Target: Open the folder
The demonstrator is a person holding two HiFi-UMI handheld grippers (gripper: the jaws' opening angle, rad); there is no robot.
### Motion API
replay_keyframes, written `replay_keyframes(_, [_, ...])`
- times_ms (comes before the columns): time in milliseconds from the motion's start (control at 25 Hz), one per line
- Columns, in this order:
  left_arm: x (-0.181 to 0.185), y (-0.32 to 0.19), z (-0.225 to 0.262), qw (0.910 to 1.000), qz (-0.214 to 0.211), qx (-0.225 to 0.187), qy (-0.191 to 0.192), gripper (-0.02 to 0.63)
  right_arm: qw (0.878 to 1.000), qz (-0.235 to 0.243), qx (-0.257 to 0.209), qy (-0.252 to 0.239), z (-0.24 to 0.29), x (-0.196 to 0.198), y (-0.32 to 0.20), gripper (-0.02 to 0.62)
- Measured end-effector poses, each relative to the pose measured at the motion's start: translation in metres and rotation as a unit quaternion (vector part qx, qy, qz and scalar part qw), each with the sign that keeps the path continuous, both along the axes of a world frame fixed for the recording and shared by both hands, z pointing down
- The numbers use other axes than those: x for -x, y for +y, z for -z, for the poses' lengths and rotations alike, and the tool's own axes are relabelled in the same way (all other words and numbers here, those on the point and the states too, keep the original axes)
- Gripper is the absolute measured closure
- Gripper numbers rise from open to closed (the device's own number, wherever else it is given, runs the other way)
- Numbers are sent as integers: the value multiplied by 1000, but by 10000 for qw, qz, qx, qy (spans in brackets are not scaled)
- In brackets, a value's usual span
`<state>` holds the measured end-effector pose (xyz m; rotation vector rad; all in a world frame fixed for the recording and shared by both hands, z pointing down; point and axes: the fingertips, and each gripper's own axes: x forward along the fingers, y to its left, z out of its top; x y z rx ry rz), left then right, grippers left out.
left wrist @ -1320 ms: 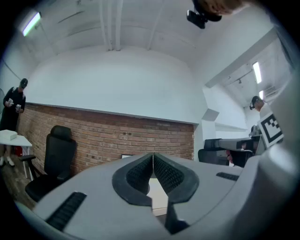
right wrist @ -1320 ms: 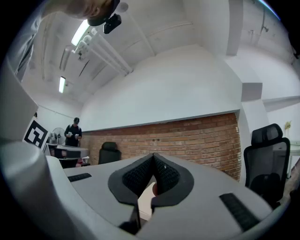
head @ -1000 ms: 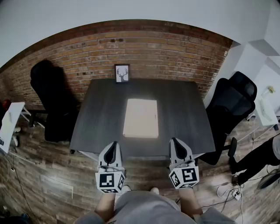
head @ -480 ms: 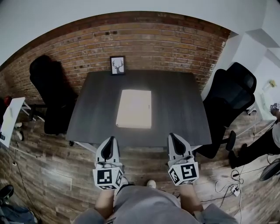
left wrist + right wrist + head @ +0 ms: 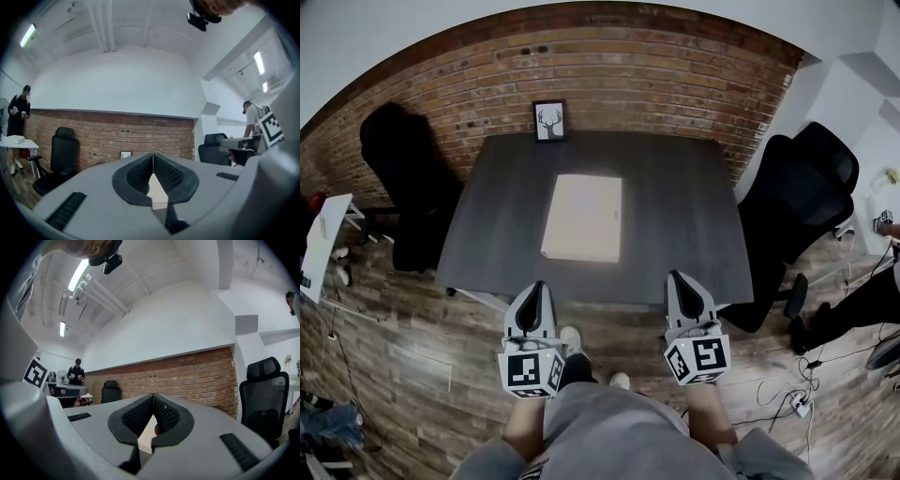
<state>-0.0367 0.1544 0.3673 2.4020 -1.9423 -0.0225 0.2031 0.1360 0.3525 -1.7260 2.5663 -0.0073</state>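
Note:
A closed cream folder [image 5: 582, 217] lies flat in the middle of a dark square table [image 5: 675, 234]. My left gripper [image 5: 534, 289] hovers just short of the table's near edge, left of the folder, its jaws shut with nothing between them. To the right, level with it, my right gripper [image 5: 679, 279] is also shut and empty. In the left gripper view the pads [image 5: 153, 159] meet, and a strip of the folder [image 5: 155, 187] shows beneath them. The right gripper view shows its pads [image 5: 153, 400] touching too, with the folder [image 5: 146, 431] below.
A small framed deer picture [image 5: 548, 121] stands at the table's far edge against a brick wall [image 5: 609, 75]. Black office chairs stand at the left [image 5: 398, 178] and right [image 5: 797, 202]. A white side table [image 5: 319, 253] sits far left. Cables lie on the wooden floor [image 5: 797, 403].
Both grippers have moved forward toward the table's near edge, still shut. The table and folder sit slightly lower and closer in the head view.

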Motion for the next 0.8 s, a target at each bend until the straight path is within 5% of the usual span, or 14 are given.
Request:
replay_keyframes(520, [22, -122, -9, 9998, -203, -55, 25, 600, 9995, -143, -15, 264, 3, 27, -115, 595])
replay_keyframes(800, [41, -197, -9, 9976, -683, 2, -61, 600, 9982, -498, -58, 328, 21, 50, -186, 595])
